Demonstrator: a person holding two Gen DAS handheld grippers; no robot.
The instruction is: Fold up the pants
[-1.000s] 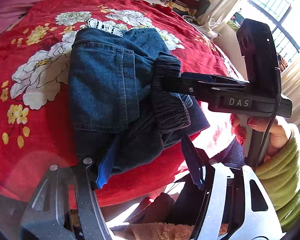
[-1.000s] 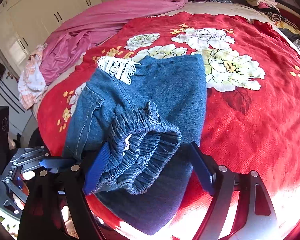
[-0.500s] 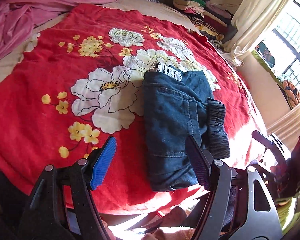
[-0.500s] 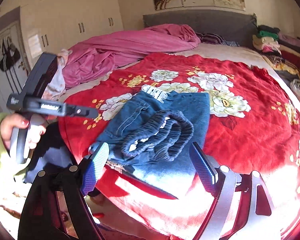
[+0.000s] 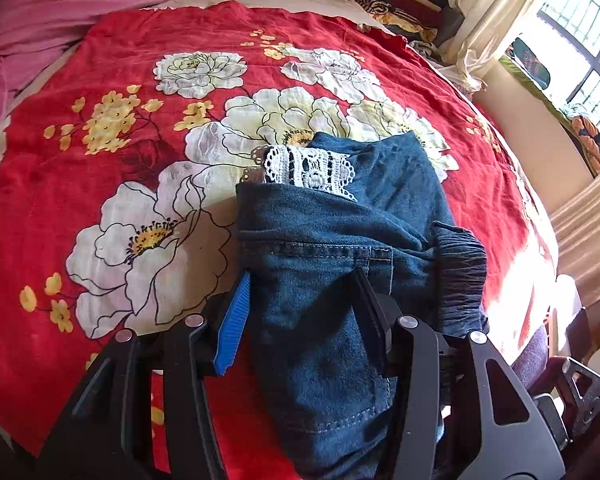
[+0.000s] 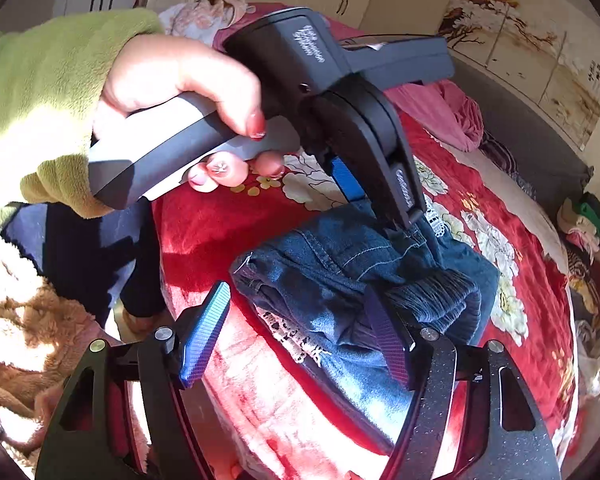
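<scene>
The folded blue denim pants (image 5: 332, 264) with white lace trim are lying at the bed's near edge on the red floral bedspread (image 5: 112, 184). The left tool (image 5: 300, 304), gaping off to the side a moment ago, is now straddling the bundle, pressing it; the right tool (image 6: 296, 332) is hovering spread apart at the near edge. Open bedspread is stretching leftward.

The folded denim pants (image 5: 340, 264) lie on the red flowered bedspread (image 5: 100, 184), near its right edge and close to the near edge. A white lace trim (image 5: 308, 170) shows at the far end of the bundle, and a gathered elastic waistband (image 5: 458, 268) lies along its right side. The left gripper (image 5: 300, 320) stands open over the near part of the pants: the blue pad (image 5: 232, 328) is at the left edge of the denim, the dark finger presses on top of it. A pink blanket (image 5: 60, 4) lies at the far left corner of the bed.
</scene>
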